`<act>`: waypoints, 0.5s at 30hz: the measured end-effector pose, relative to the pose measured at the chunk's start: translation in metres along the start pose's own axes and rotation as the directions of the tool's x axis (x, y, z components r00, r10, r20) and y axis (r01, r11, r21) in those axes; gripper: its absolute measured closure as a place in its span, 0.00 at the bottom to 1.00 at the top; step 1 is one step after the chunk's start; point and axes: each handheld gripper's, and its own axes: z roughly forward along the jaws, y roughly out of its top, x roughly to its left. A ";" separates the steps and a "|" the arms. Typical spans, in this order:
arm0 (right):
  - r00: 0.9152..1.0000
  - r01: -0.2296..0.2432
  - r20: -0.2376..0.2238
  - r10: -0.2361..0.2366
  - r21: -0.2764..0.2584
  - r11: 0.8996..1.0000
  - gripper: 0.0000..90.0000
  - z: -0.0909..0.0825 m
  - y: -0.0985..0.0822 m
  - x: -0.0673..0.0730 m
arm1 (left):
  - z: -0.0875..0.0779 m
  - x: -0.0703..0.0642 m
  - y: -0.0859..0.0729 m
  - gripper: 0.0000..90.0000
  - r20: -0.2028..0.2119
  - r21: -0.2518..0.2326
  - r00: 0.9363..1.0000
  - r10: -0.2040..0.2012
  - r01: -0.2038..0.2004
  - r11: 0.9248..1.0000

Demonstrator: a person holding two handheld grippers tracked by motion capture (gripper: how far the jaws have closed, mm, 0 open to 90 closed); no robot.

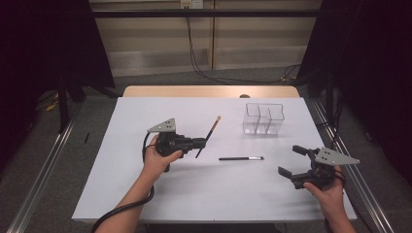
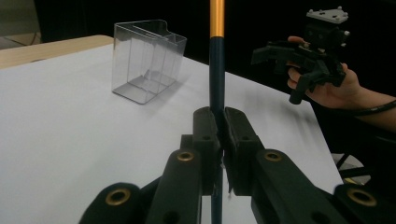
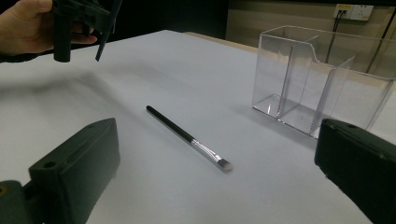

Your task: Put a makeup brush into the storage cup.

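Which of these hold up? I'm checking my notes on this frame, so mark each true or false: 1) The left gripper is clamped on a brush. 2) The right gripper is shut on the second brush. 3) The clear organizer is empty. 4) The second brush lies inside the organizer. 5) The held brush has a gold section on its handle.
1) True: the left gripper is shut on the dark-handled brush.
2) False: the right gripper stands open with nothing between its jaws; the second brush lies apart from it.
3) True: the clear organizer holds nothing.
4) False: it lies flat on the white table, in front of the organizer.
5) True: a gold band shows up the handle, in the left gripper view.
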 end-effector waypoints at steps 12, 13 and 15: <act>1.000 0.003 0.001 -0.003 0.002 1.000 0.00 0.002 0.000 0.000 | 0.009 -0.002 0.000 0.94 -0.013 -0.025 1.000 0.006 -0.007 1.000; 1.000 0.002 0.000 -0.002 0.002 1.000 0.00 0.002 0.000 0.000 | 0.009 -0.003 0.000 0.94 -0.014 -0.023 1.000 0.008 -0.009 1.000; 1.000 0.001 0.001 -0.001 0.004 1.000 0.00 0.003 0.000 0.000 | 0.012 -0.004 0.000 0.94 -0.014 -0.024 1.000 0.008 -0.008 1.000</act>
